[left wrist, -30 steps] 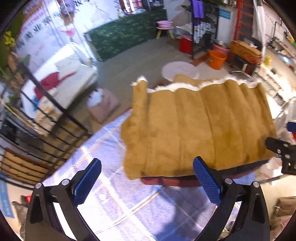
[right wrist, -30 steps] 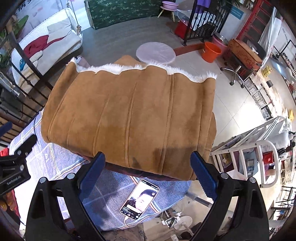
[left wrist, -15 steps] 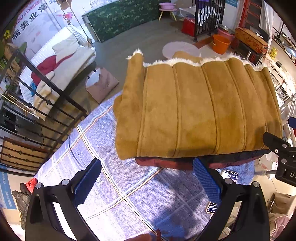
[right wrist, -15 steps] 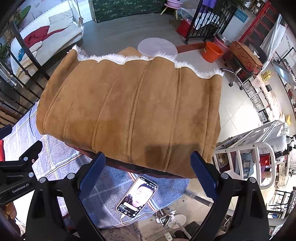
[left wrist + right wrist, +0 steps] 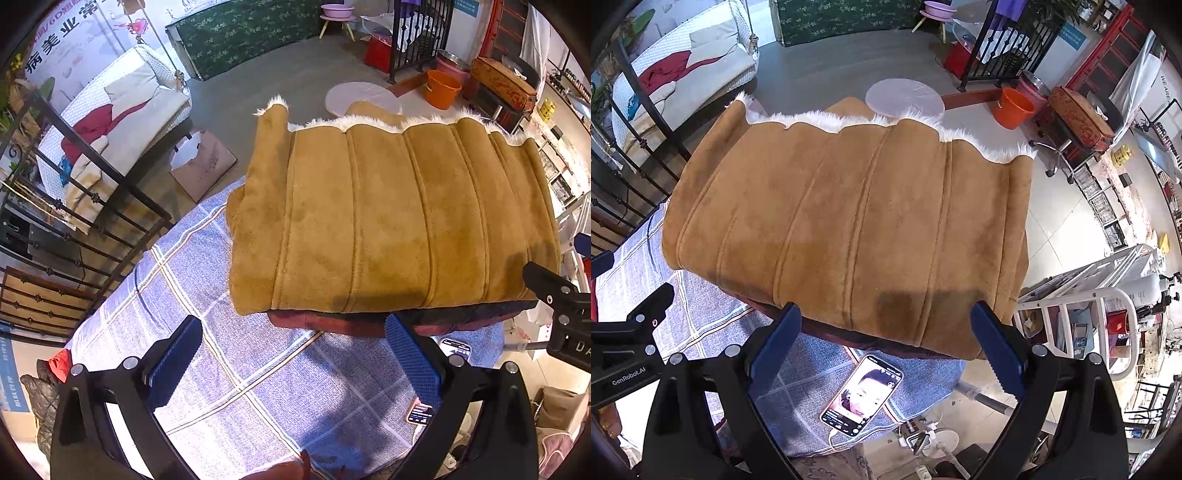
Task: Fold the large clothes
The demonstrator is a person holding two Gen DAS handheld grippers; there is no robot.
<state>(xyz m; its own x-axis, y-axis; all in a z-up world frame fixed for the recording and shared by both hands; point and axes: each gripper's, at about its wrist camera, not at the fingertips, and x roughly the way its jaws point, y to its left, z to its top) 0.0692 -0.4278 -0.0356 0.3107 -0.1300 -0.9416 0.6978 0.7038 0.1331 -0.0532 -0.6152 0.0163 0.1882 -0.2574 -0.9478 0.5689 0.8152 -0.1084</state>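
A folded tan suede coat [image 5: 391, 218] with white fur trim lies on a blue plaid-covered table [image 5: 207, 295]. It rests on a dark red garment [image 5: 332, 325] whose edge shows beneath it. The coat also fills the right wrist view [image 5: 849, 229]. My left gripper [image 5: 295, 362] is open and empty, above the cloth just short of the coat's near edge. My right gripper [image 5: 886, 354] is open and empty above the coat's near right corner. Each gripper shows at the edge of the other's view.
A phone [image 5: 862, 395] with a lit screen lies on the table near the right gripper, a cable plugged in. It also shows in the left wrist view [image 5: 456, 347]. A black metal railing [image 5: 74, 206] stands left, a white rack [image 5: 1100, 314] right, an orange bucket [image 5: 1012, 107] beyond.
Both grippers have pulled back and up from the coat, staying open. More of the plaid cloth and the phone show now. The coat lies still.
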